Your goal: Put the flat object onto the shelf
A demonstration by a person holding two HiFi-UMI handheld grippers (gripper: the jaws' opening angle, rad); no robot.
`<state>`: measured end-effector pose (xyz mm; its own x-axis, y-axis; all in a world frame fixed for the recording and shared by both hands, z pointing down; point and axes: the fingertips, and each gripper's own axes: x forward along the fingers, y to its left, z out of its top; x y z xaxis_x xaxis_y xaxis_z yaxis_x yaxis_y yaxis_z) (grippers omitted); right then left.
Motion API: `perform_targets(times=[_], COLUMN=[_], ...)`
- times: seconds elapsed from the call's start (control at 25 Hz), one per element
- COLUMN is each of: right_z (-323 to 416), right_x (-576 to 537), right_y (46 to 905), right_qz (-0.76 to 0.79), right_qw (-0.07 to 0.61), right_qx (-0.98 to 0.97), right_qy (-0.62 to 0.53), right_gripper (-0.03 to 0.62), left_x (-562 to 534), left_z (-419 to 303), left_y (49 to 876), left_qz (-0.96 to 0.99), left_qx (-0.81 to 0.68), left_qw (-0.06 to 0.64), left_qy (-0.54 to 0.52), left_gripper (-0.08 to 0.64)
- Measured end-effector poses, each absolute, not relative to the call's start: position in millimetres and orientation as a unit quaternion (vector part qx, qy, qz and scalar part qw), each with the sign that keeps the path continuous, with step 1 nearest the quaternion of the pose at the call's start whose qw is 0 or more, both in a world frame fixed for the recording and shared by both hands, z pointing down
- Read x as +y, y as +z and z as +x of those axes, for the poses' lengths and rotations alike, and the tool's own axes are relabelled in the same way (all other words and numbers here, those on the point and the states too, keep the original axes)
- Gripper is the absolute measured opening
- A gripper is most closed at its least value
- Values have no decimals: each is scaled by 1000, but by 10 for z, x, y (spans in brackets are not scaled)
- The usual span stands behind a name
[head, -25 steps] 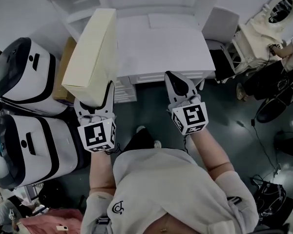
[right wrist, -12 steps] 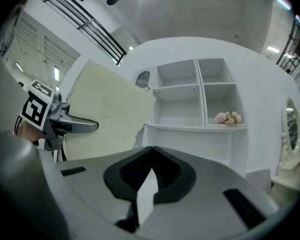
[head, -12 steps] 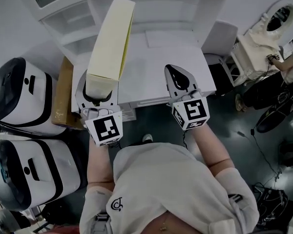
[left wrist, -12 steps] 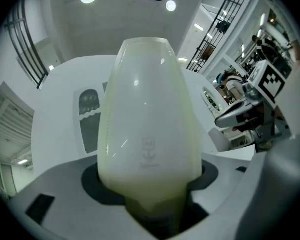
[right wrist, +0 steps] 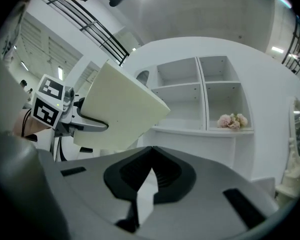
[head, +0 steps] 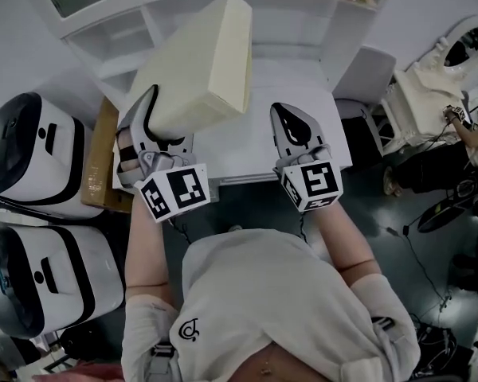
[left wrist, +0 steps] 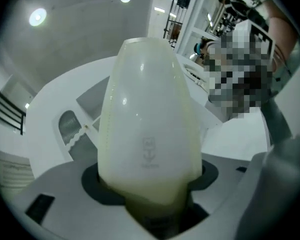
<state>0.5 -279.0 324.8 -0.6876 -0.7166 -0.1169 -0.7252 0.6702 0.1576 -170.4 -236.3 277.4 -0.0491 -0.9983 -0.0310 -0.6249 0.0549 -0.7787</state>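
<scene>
We grip the slab's [head: 201, 64] near end in our left claw [head: 162, 127] so it juts ahead toward the shelf [head: 118, 37], our right claw [head: 291, 126] clenched empty alongside, clear of it.

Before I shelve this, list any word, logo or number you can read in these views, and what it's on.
No text can be read as words.
Flat cream box: embossed emblem with a line of small print beneath it, too blurred to read.
Shirt: small dark emblem near the hem, no legible letters.
Left tool and right tool: their cubes carry black-and-white square patterns only, no letters or numbers.
</scene>
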Motion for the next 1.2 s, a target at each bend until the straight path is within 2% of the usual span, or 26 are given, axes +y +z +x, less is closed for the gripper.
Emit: perform_targets(times=[0.52,0.92,1.2], right_z=[344,428,425], right_x=[-3137,-3242,-3352], right_y=[3054,3065,2916], right_qz=[-387,-387,-386], right_qw=[38,37,51], right_qx=[916,915,914], right_qy=[105,103,119], right_gripper=[6,6,6], left_x=[-2894,-3210,-3694], left_z=[-1305,-1081,-1158], left_y=[2283,1999,1924], left_qz=[-527,-486,-463], left_qx=[578,527,504], left_qw=[427,478,485], left_qy=[-454,-508,-544], left_gripper=[327,327,327])
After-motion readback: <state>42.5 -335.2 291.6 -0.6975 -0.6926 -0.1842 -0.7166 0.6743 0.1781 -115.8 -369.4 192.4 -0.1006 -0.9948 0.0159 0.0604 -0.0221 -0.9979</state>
